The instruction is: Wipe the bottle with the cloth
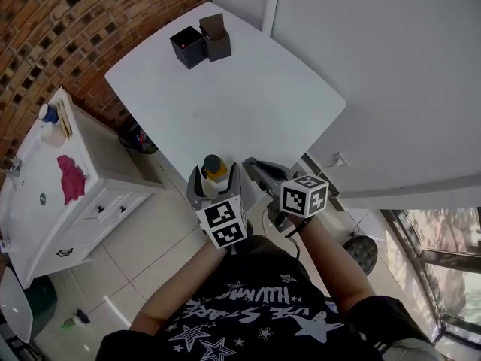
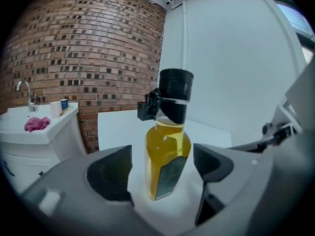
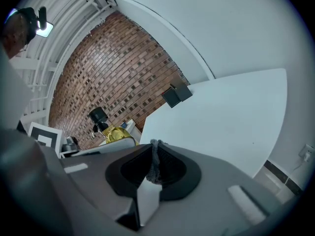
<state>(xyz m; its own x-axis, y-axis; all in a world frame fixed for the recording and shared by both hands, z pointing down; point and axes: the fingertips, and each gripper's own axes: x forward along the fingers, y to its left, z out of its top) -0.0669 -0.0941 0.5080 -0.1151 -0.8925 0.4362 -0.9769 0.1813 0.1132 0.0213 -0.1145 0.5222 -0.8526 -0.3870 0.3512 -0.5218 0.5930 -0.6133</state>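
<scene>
A bottle (image 1: pixel 213 173) of yellow liquid with a black cap stands upright at the near edge of the white table (image 1: pixel 248 89). My left gripper (image 1: pixel 214 183) is open around it. In the left gripper view the bottle (image 2: pixel 167 156) sits between the two pads with a gap on each side. My right gripper (image 1: pixel 257 173) hovers just right of the bottle, shut on a thin grey cloth (image 3: pixel 155 167) pinched between its pads. From the right gripper view the bottle (image 3: pixel 112 132) shows off to the left. The cloth is hidden in the head view.
Two dark open boxes (image 1: pixel 188 46) (image 1: pixel 216 36) stand at the table's far corner. A white sink cabinet (image 1: pixel 45 194) with a pink rag (image 1: pixel 71 177) stands to the left, against a brick wall. Tiled floor lies below the table's near edge.
</scene>
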